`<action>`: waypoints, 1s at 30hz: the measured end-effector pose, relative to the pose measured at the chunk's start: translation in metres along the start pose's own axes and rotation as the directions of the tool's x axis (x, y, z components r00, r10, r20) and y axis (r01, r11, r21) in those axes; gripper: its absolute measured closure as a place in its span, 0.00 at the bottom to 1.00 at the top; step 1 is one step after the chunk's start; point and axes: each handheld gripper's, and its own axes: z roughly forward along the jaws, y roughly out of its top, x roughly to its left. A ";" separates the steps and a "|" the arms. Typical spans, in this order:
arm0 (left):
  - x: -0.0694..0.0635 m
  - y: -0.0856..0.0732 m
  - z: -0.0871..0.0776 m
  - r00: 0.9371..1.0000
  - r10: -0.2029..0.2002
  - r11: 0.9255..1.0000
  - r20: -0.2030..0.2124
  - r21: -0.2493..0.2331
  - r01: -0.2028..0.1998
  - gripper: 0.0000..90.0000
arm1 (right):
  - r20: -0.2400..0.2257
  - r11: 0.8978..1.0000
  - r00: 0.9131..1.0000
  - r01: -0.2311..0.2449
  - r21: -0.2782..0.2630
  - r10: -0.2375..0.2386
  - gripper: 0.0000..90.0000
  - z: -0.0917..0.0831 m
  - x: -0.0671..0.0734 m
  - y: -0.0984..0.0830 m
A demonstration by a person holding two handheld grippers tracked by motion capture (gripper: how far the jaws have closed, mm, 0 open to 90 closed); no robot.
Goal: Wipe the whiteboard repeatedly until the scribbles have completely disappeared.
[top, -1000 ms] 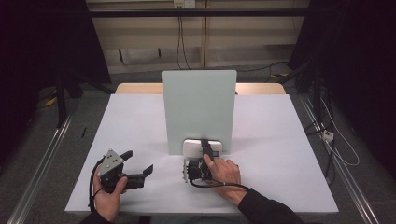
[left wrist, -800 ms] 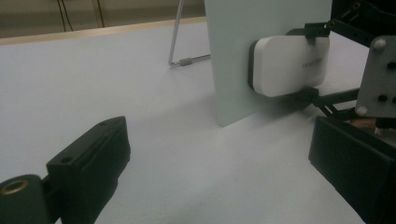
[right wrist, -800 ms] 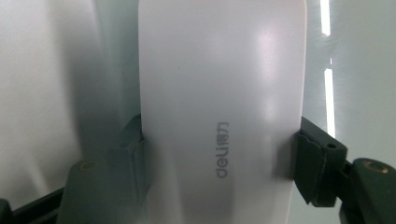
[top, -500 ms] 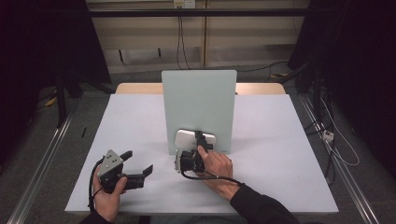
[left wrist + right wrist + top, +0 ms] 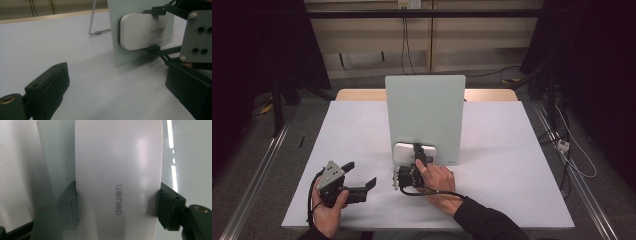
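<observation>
Holding the white whiteboard eraser [image 5: 414, 151] flat against the small upright whiteboard [image 5: 424, 112] is the job right now, and the right gripper [image 5: 418, 156] does it. Its two black jaws pinch the eraser by its long sides, one jaw on each side, as the right gripper view shows well. The eraser [image 5: 117, 177] sits low on the board, near the bottom edge, with its dark felt side pressed to the board's face [image 5: 140, 30]. The board stands near the middle of the white table [image 5: 347, 135] on a thin wire leg [image 5: 93, 18]. To do this well, I think the hand should push gently and evenly, so the whole felt pad stays touching the board. Pushing too hard could tip the board backward or make it slide, since nothing else holds it. Moving in slow, straight strokes would likely help, keeping the eraser flat and not tilted on one corner. The left gripper [image 5: 362, 182] rests near the front left of the table, well apart from the board, with its jaws spread and nothing between them. It could steady the board if it starts to wobble.
</observation>
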 end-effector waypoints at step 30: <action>0.000 0.000 0.000 1.000 0.005 1.000 -0.004 0.003 -0.005 0.06 | 0.026 0.994 0.997 -0.078 0.072 0.076 0.35 -0.009 -0.020 -0.066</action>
